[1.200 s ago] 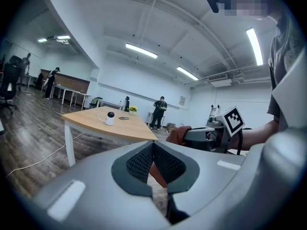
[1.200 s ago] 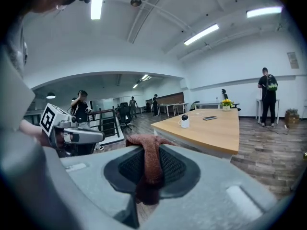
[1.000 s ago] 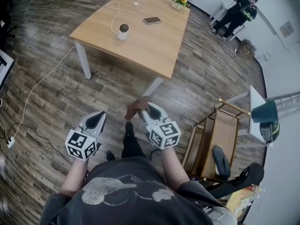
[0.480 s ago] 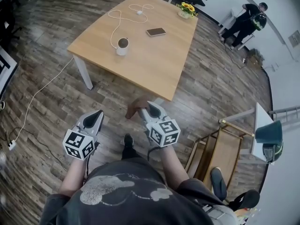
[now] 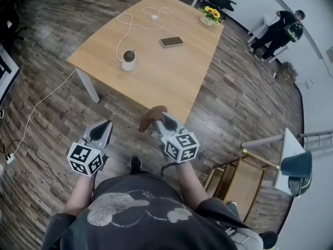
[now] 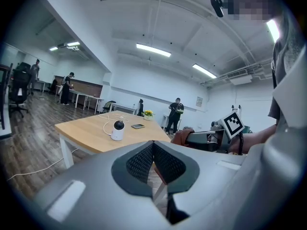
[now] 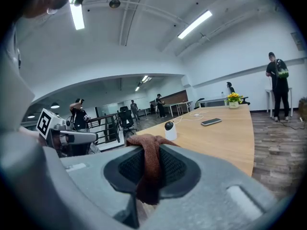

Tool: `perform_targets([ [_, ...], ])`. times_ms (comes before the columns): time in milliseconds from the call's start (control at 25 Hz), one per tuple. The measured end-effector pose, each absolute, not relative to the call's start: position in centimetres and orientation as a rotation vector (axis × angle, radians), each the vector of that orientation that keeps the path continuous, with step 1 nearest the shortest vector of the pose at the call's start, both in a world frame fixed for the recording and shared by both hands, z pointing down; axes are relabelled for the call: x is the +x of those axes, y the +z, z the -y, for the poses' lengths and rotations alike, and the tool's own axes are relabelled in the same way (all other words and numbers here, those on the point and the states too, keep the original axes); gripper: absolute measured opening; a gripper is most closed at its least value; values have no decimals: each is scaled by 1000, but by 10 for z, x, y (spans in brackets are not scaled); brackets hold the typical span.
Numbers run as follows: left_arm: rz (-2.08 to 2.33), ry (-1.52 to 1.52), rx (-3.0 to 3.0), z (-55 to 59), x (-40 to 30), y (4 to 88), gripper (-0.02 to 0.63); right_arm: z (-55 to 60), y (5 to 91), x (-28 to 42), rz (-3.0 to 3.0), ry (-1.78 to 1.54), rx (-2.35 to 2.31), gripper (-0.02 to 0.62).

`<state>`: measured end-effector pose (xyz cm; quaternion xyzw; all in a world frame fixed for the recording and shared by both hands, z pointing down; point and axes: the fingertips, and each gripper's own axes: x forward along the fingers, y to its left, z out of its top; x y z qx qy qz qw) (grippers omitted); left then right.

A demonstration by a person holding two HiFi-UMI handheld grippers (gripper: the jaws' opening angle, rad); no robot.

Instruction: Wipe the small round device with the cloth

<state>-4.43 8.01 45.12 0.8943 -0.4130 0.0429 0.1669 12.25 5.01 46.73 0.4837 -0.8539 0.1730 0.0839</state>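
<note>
Both grippers are held out over the wooden floor (image 5: pixel 41 155), short of the light wood table (image 5: pixel 171 77). The left gripper (image 5: pixel 104 128) has its jaws pressed together with nothing between them; its own view shows the two ribbed pads meeting in a line. The right gripper (image 5: pixel 162 123) is clamped on the brown cloth (image 7: pixel 148 162), which sits pinched between the pads with a bunch of it flopping over the top and a bit hanging below. In the head view the cloth end of that gripper sits right about at the table's near edge, while the left gripper is off to the side and a little further back. The small round device (image 5: pixel 128 59), white with a dark top, stands upright on the left part of the table, well apart from both grippers and not touching the cloth. From the right gripper view it shows just above and slightly right of the cloth, further down the tabletop. A white cable (image 5: pixel 130 22) runs from it in loops toward the far end of the table. Also up there: a phone (image 5: pixel 171 41) lying flat near the middle and a little pot of yellow flowers (image 5: pixel 210 13) at the far edge. A person in dark clothes (image 5: pixel 281 27) stands well beyond the table.
</note>
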Motion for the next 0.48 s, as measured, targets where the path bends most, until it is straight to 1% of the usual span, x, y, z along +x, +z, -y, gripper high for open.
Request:
perform_targets([
  [280, 1210, 110, 2557, -52, -13, 445, 17, -30, 467, 150, 2569, 512, 1409, 52],
  [480, 1234, 144, 2551, -42, -10, 444, 17, -24, 474, 145, 2587, 525, 1357, 52],
])
